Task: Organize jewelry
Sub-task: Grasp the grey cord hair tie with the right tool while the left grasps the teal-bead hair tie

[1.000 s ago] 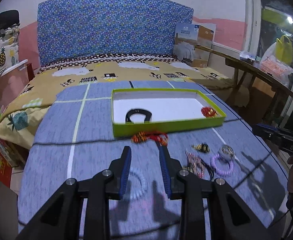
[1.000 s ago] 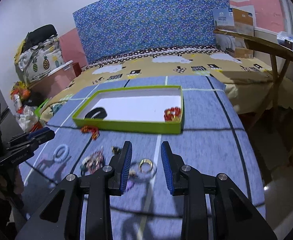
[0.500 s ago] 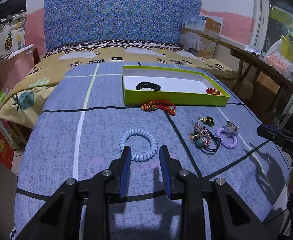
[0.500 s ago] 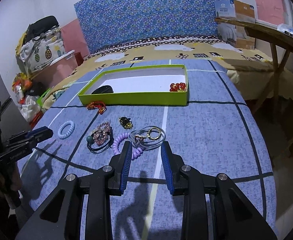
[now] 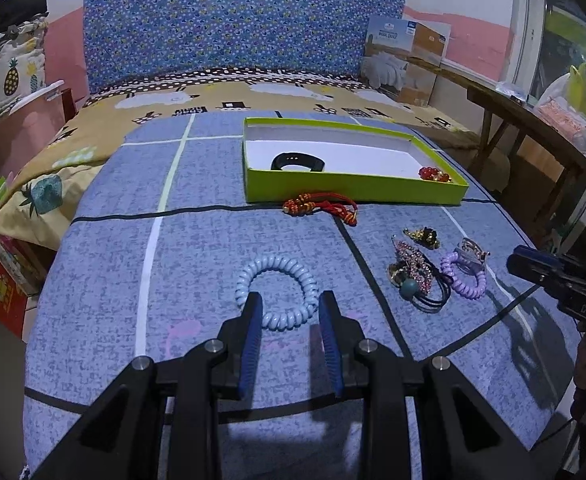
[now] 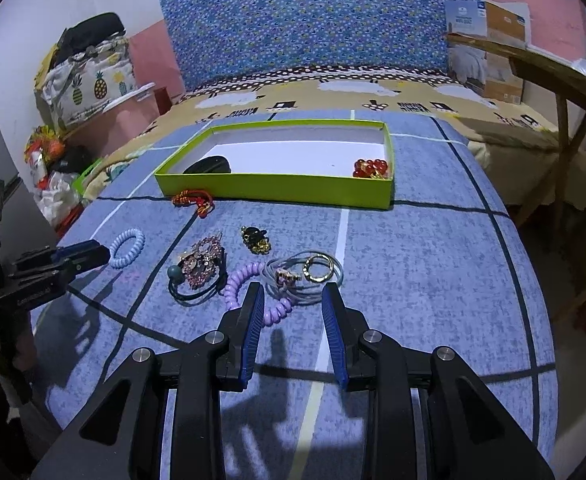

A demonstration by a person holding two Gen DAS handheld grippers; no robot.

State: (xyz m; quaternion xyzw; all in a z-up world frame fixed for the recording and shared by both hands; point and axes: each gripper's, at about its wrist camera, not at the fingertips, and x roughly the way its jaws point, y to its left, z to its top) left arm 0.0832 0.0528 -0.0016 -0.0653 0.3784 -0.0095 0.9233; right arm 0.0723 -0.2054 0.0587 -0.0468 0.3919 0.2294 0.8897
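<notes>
Both grippers pulled back from the tray [image 5: 355,194]; my left gripper [image 5: 289,312], spread, now straddles the blue coil [image 5: 277,292], right gripper [image 6: 291,300] spread over the purple coil [image 6: 245,284].

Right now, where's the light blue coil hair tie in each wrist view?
Left wrist: light blue coil hair tie lies low centre on the blue blanket, just ahead of the open jaws.
Right wrist: same tie sits at mid-left, beside the left gripper.
Shared landmark: green tray, beyond the tie in both views.
</notes>
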